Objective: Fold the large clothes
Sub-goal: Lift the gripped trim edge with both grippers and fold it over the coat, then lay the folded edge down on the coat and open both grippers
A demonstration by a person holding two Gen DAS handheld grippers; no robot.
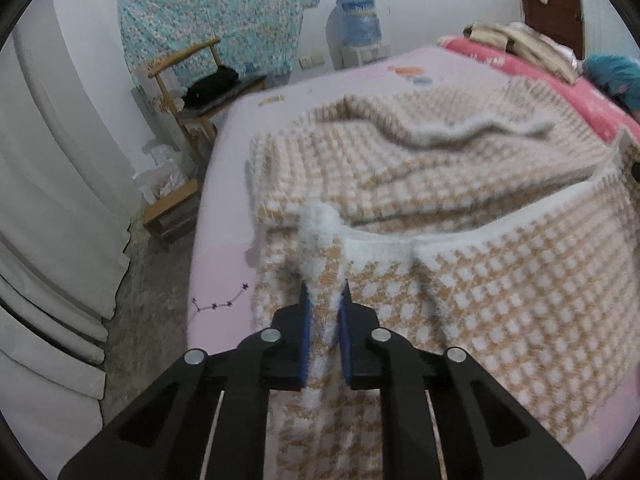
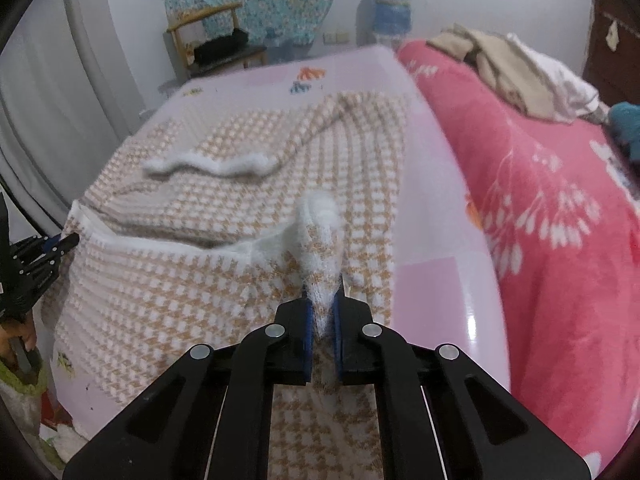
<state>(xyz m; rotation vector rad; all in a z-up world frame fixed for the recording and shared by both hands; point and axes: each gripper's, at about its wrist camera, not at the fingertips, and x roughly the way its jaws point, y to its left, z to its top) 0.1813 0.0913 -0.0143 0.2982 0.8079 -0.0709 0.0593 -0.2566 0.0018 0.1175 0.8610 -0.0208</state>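
Crosswise between them, sweater (image 1: 440, 288) hem, left tongs (image 1: 324, 300) and right tongs (image 2: 324, 300) each pinching a corner

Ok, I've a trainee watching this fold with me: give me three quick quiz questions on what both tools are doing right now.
1. True or false: the left tool is shut on the checked sweater.
2. What does the right tool grip? A) red blanket B) white-trimmed sweater edge C) nothing
3. The sweater lies on a ____ sheet.

Key: 1 true; 2 B; 3 pink
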